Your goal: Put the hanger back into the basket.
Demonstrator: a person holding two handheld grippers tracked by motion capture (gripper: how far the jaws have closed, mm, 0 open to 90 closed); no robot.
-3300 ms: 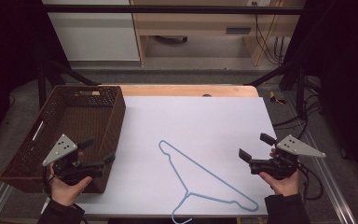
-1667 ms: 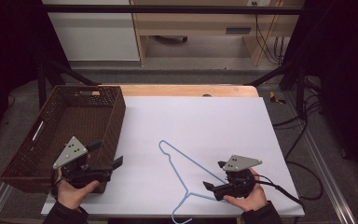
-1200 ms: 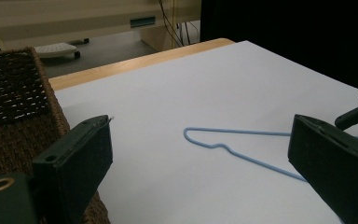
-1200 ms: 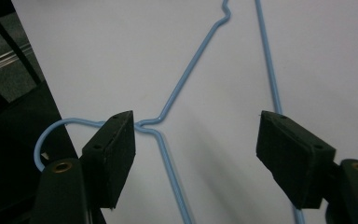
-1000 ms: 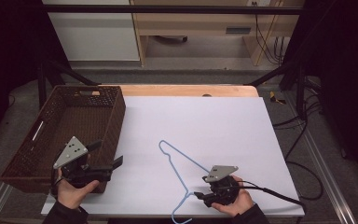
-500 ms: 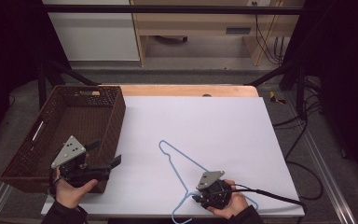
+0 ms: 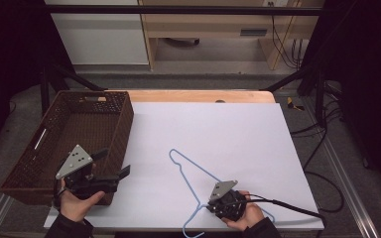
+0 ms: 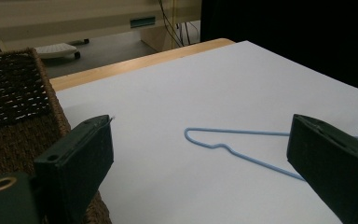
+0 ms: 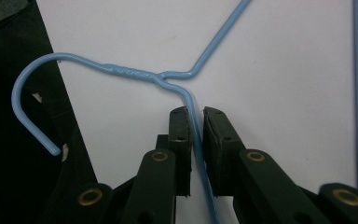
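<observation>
The right gripper (image 9: 195,116), its jaws just closing, seems to pinch the blue wire hanger (image 9: 192,122) just below its twisted neck, so lift slowly and level; the left gripper (image 8: 200,163) hovers wide open beside the basket (image 7: 87,124).

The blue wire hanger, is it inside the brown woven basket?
No, the thin blue wire hanger lies flat on the white table, beside the brown woven basket and outside it.
</observation>
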